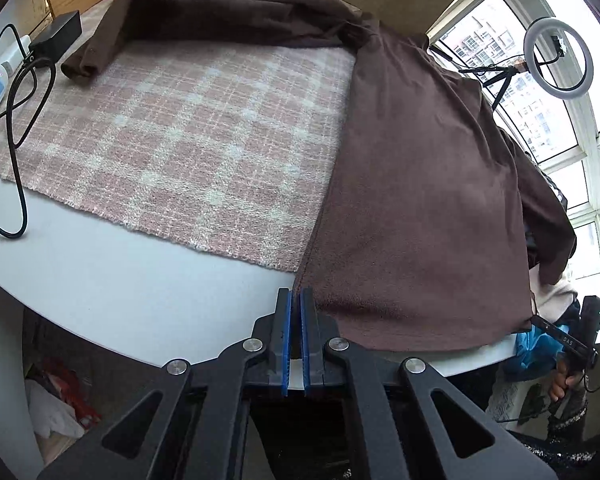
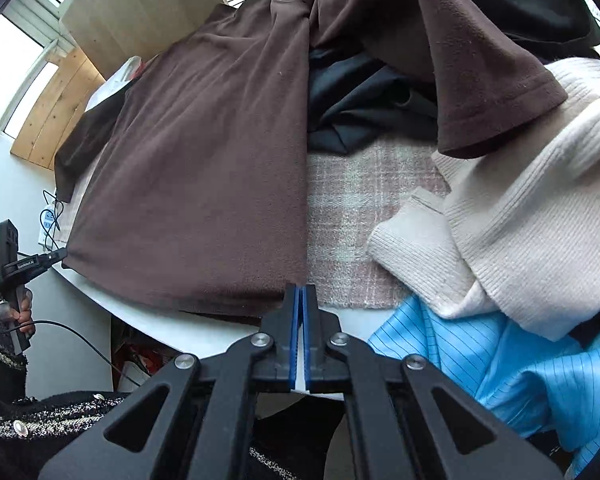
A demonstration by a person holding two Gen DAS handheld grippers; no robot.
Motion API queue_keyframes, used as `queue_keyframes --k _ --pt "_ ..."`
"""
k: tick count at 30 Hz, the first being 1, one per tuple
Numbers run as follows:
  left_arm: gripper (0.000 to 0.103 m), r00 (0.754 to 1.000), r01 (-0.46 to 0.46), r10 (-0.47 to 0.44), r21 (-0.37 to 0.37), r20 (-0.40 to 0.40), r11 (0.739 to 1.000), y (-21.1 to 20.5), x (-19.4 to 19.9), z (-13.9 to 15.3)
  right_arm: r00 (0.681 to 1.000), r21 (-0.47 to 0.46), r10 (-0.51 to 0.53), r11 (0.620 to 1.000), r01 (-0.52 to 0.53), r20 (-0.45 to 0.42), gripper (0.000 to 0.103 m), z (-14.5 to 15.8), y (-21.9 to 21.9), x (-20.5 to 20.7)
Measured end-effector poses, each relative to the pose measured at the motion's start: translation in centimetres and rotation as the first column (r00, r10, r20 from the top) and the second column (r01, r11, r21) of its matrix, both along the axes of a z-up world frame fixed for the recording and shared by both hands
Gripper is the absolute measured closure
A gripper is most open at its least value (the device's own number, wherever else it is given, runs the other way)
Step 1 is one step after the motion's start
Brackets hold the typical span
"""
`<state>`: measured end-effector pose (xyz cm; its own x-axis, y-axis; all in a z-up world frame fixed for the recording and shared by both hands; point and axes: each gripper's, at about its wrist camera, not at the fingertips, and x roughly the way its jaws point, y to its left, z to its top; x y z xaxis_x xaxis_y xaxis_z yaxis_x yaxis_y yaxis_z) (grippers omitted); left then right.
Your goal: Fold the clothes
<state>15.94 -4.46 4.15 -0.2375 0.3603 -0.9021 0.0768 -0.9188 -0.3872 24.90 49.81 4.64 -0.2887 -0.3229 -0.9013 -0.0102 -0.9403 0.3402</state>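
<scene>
Left wrist view: left gripper [image 1: 296, 296] closed tight on brown top [image 1: 420, 184] at its near hem corner, over white table [image 1: 120, 280]. Farther back, pink checked cloth [image 1: 204, 128], then sleeve, black charger [image 1: 58, 34].

Right wrist view: right gripper [image 2: 303, 294] pinched on other corner. Beyond, cream sweater [image 2: 520, 216], blue shirt [image 2: 500, 356].

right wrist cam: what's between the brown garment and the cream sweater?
Bare pink plaid mat separates brown garment from cream sweater; right wrist view.
</scene>
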Motion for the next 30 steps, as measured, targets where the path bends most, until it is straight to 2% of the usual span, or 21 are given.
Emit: queue_keyframes --k 3,7,9,13,14,16,17,20,24,28,30 --pt "0.099 1.000 0.012 -0.013 -0.014 -0.025 1.000 -0.7 -1.1 2.3 0.998 0.025 0.056 0.998 -0.056 0.004 0.100 2.3 -0.3 -0.7" --pt "0.098 0.991 0.030 -0.032 -0.019 -0.127 0.999 -2.2 -3.9 6.7 0.988 0.011 0.049 0.999 -0.048 -0.148 0.091 8.2 0.4 -1.8" --pt "0.087 0.979 0.059 -0.069 -0.056 -0.189 0.997 -2.5 -6.6 9.1 0.974 -0.006 0.018 1.000 -0.020 -0.226 0.091 11.3 0.7 -3.3" --pt "0.079 0.936 0.172 -0.213 -0.164 -0.279 0.971 -1.6 -13.9 12.5 0.944 0.031 -0.008 0.999 0.020 -0.329 0.089 16.1 0.3 -8.2" --pt "0.074 0.921 0.201 -0.256 -0.202 -0.295 0.958 -1.1 -15.7 13.1 0.935 0.039 -0.014 0.999 0.030 -0.354 0.086 17.3 0.3 -9.4" --pt "0.070 0.889 0.263 -0.336 -0.255 -0.310 0.930 0.3 -19.2 13.3 0.914 0.055 -0.025 0.997 0.051 -0.404 0.071 19.7 0.1 -11.8" --pt "0.067 0.876 0.300 -0.379 -0.278 -0.298 0.913 1.2 -20.6 12.9 0.908 0.073 -0.021 0.996 0.056 -0.418 0.070 20.4 0.0 -13.2" --pt "0.065 0.839 0.390 -0.481 -0.337 -0.253 0.857 3.7 -24.5 11.3 0.923 0.180 0.004 0.981 0.070 -0.385 0.070 19.5 -0.3 -18.1" --pt "0.065 0.822 0.424 -0.523 -0.373 -0.225 0.826 6.0 -28.1 8.8 0.960 0.264 0.005 0.962 0.072 -0.281 0.070 15.1 0.4 -24.3" --pt "0.060 0.849 0.416 -0.486 -0.304 -0.209 0.857 7.6 -32.0 6.4 0.986 0.286 0.012 0.958 0.038 -0.169 0.068 9.4 1.8 -29.4" --pt "0.058 0.851 0.429 -0.492 -0.298 -0.184 0.853 8.9 -33.7 5.1 0.993 0.265 0.015 0.964 0.016 -0.114 0.068 6.9 2.6 -31.3"
